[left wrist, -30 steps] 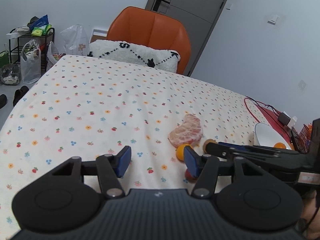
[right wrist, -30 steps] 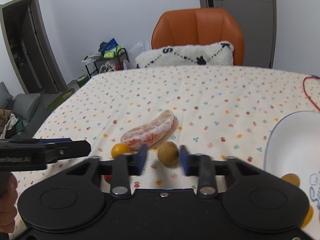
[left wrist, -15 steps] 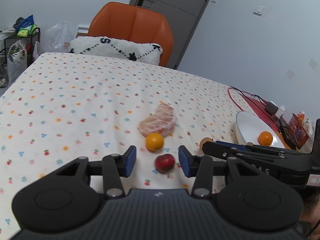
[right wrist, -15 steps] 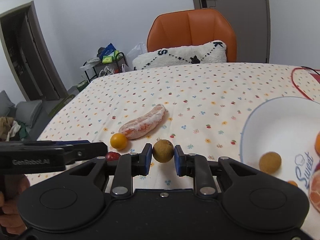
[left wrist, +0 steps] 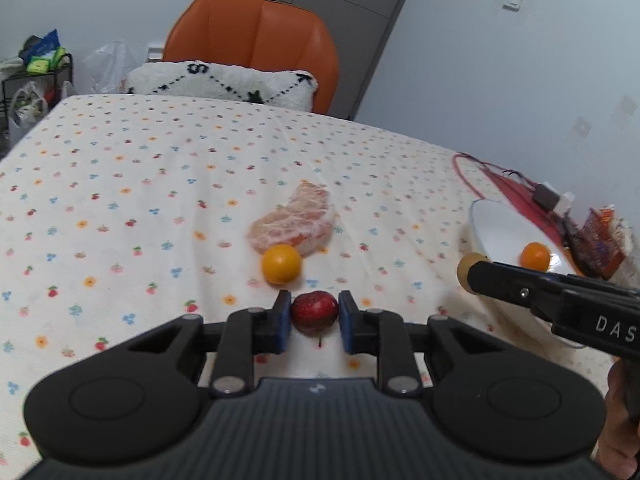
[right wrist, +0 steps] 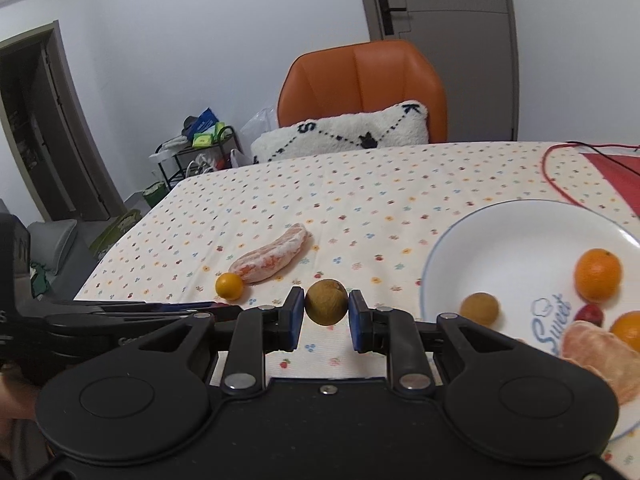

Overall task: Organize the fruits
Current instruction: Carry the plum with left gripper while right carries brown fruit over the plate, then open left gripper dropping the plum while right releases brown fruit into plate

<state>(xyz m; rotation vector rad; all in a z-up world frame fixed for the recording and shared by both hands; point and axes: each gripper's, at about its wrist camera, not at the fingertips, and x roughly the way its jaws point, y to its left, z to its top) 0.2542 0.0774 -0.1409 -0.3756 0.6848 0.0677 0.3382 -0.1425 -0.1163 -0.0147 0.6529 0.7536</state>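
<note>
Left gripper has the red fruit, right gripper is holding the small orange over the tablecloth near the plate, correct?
Not quite. The right gripper holds a round brown fruit, not the small orange, which lies on the tablecloth; the right wrist view shows it. The left gripper does grip the red fruit.

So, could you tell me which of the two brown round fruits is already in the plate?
The brown fruit lying near the white plate's left rim; the other brown fruit is clamped in the right gripper, above the tablecloth.
</note>
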